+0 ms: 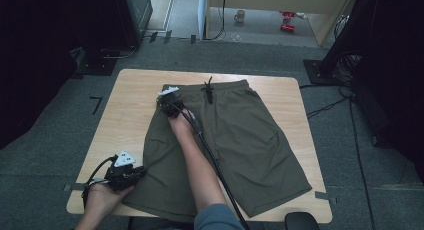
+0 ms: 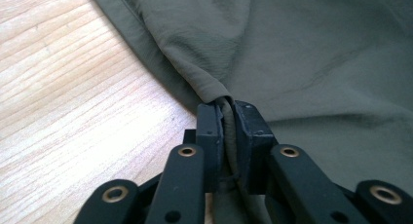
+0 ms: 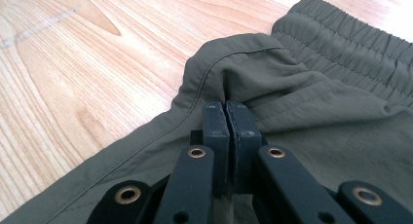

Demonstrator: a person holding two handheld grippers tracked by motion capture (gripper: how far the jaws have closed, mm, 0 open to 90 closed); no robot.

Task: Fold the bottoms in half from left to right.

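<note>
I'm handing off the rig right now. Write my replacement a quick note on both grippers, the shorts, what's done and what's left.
Left gripper: shut on the shorts at the near left hem corner.
Right gripper: shut on the shorts at the left side, just below the waistband.
The olive shorts lie flat on the wooden table, waistband far, legs near.
Done: both grips taken along the left edge.
Left: no fold made yet; probably lift and fold that edge across.

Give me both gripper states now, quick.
Left gripper: closed, pinching the hem of the olive shorts.
Right gripper: closed, pinching the shorts' side edge near the waistband.
</note>
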